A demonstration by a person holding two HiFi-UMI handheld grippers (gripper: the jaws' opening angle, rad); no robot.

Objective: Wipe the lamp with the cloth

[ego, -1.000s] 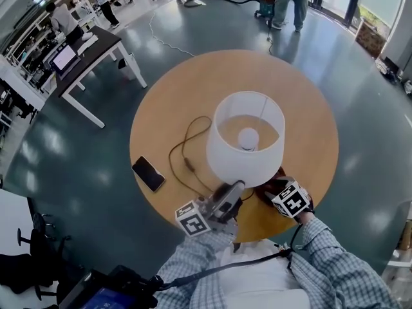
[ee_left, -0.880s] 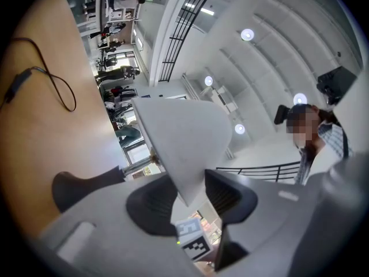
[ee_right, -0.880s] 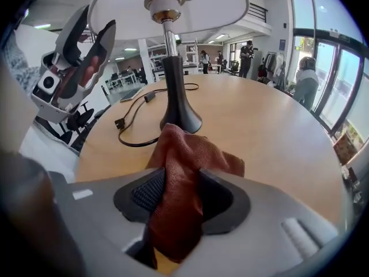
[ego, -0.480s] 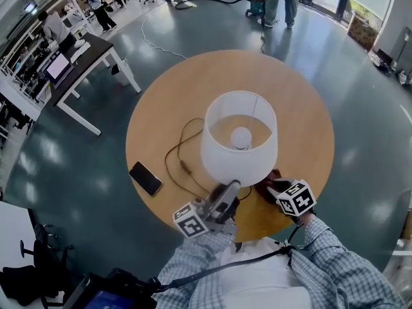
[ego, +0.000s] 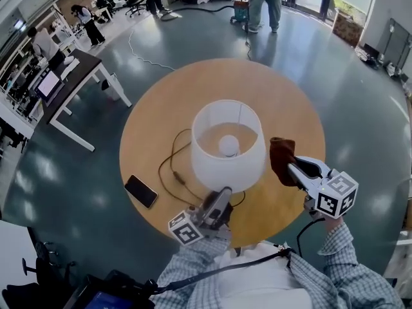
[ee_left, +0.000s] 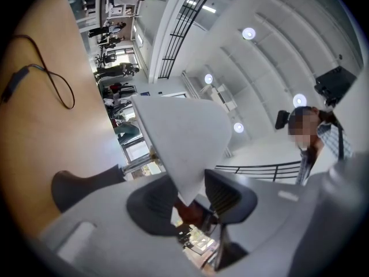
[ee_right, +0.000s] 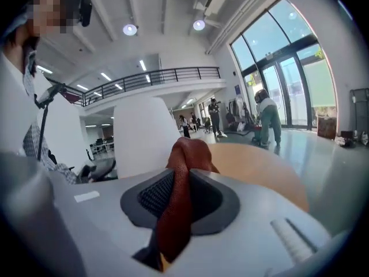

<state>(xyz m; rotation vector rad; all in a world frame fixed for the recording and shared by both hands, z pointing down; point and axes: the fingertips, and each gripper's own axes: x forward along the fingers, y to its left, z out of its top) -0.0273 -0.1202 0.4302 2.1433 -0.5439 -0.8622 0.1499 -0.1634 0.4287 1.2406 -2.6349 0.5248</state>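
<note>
Right hand-held gripper (ee_right: 180, 189): clenched on the cloth; jaws have just been closing, the fabric pinched between the pads.
Cloth (ee_right: 185, 154): rust-red, bunched; a fold stands up past the jaw tips and a tail hangs out behind the pads. It is held above the bench just beside the right side of the shade; the head view shows a sliver of bench between them.
Left hand-held gripper (ee_left: 191, 199): jaws part-way apart, grasping the lamp by the lower rim of its shade, pointing up from below.
Lamp (ego: 226, 166): white drum shade, bulb visible inside, upright near the bench's middle.
Bench (ego: 283, 102): round, light wood.
Cord (ego: 174, 166): dark, looped left of the lamp.
Phone (ego: 140, 191): flat, dark, near the left edge.
Beyond: glossy floor, desks, people well apart.
</note>
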